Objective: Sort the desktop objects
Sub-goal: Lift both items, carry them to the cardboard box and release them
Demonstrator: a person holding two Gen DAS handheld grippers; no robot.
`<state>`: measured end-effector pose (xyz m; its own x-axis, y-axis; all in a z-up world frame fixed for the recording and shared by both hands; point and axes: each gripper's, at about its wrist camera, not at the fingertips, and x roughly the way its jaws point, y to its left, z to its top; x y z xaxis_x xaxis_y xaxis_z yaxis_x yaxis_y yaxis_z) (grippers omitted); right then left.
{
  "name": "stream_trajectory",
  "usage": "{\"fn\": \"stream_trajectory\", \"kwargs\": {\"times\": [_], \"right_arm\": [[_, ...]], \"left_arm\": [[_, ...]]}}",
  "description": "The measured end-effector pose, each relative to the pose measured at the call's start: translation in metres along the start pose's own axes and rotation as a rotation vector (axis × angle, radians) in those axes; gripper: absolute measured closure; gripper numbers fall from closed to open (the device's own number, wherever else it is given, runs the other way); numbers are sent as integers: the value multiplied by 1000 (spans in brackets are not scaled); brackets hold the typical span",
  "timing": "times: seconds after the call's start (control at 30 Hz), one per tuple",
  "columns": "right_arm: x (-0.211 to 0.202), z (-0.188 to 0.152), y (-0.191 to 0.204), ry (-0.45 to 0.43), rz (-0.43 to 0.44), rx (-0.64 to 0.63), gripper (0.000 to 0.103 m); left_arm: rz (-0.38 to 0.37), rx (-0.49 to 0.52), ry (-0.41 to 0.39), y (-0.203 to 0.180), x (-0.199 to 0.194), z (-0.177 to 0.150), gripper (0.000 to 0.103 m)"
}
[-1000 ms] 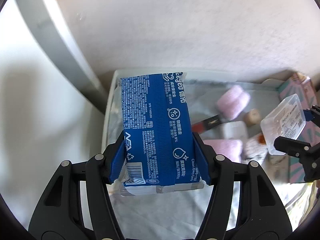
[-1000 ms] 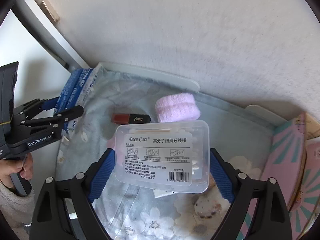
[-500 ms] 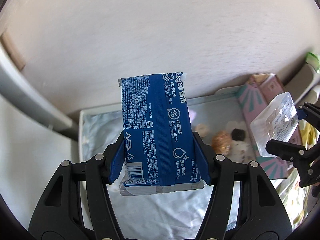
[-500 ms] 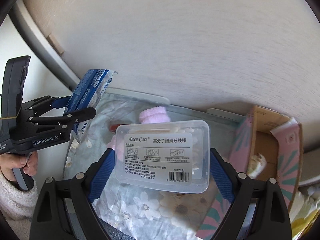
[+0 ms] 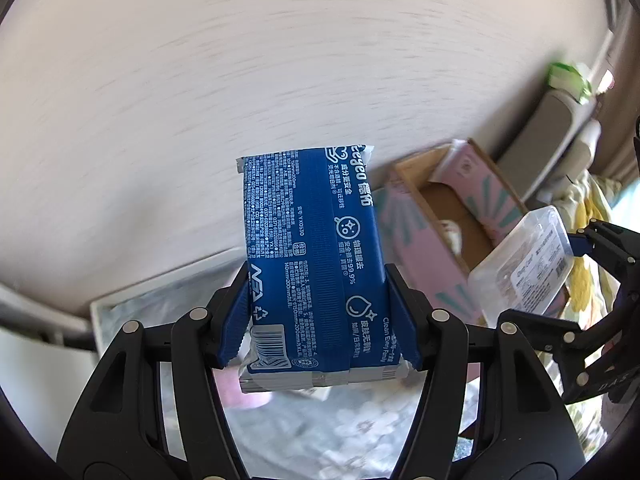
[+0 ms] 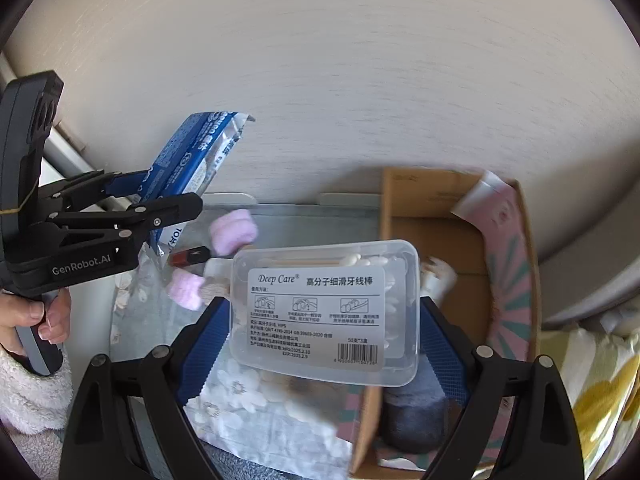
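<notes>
- Wipes pack (image 5: 316, 264), blue, is clenched upright in the left tool (image 5: 320, 316), aloft before the wall (image 5: 200, 80).
- Pink cardboard box (image 6: 508, 264) lies open beneath the right tool (image 6: 320, 332).
- Floss-pick box (image 6: 326, 306), clear, sits gripped in the right tool.
- Pink rolls (image 6: 234, 230) and a red tube (image 6: 188, 255) lie on the floral cloth (image 6: 240, 392).

Floral cloth (image 6: 236, 392) covers the surface, lower centre of right view. On it: two pink rolls (image 6: 234, 230) centre-left, a red tube (image 6: 188, 256) between them, open cardboard box (image 6: 516, 264) at right. Box contents blurred.
</notes>
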<state>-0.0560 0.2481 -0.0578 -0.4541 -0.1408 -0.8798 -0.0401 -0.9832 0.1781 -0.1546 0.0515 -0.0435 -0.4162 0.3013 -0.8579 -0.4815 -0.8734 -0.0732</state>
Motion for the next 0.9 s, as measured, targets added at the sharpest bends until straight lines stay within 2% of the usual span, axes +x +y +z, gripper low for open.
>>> {"fn": "stream_trajectory", "kwargs": {"times": [0.4,0.57,0.9], "right_arm": [[-18,-35,-73,31,-40,114,14],[-15,-52,-97,51,-40,130,14],[12,-68,-113,109,23,148,14]], "left_arm": [[-84,136,47,-91,46,36,45],[-112,150,79,-117,76,48,45],[-117,219,152,-165,139,62,45]]}}
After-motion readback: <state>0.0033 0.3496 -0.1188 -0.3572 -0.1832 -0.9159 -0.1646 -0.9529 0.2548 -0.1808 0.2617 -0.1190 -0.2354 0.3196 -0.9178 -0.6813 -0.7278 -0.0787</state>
